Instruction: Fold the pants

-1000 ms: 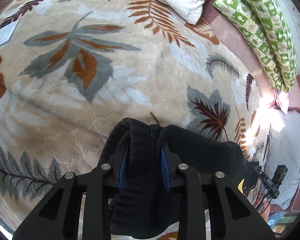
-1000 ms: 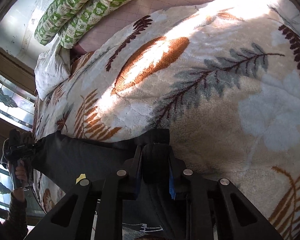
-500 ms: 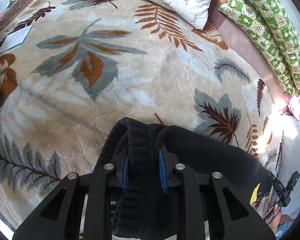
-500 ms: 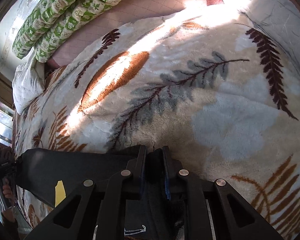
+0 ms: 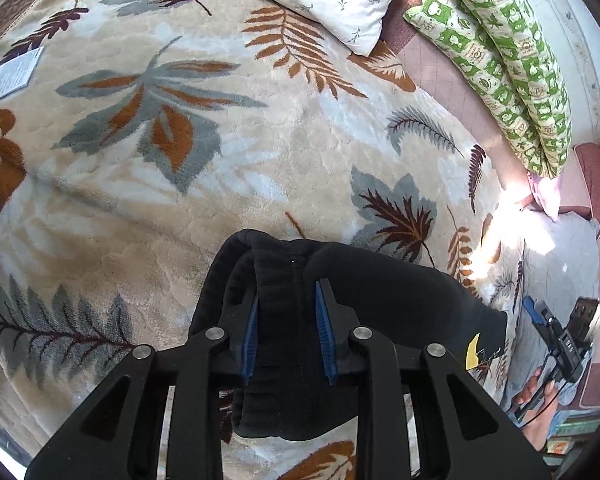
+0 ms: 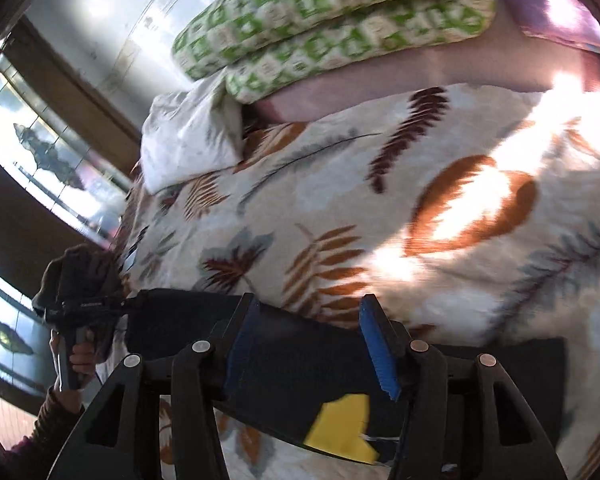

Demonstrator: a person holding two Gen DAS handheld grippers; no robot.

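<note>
clearly the left gripper (image 5: pixel 286 316) is clamping its blue pads (image 5: pixel 249 336) on a thick bunched roll of the black pants (image 5: pixel 384 292), probably the ribbed waistband, so that end is staying gathered while the rest gets arranged. from the pinch, the fabric is running out toward 3 o'clock in the left view, lying flat on the leaf-patterned blanket (image 5: pixel 188 208) and ending near a yellow tag (image 5: pixel 473 354).

meanwhile the right gripper (image 6: pixel 314 340) is standing with its jaws wide apart, the pants (image 6: pixel 300 364) passing under the gap and neither pad gripping them; the blurred view suggests it is moving, though whether away or in for a new hold i cannot tell. at 9 o'clock there, a hand (image 6: pixel 74 364) is gripping the other tool's handle. green patterned pillows (image 6: pixel 332 12) are lying at 12 o'clock, well apart from the work.
</note>
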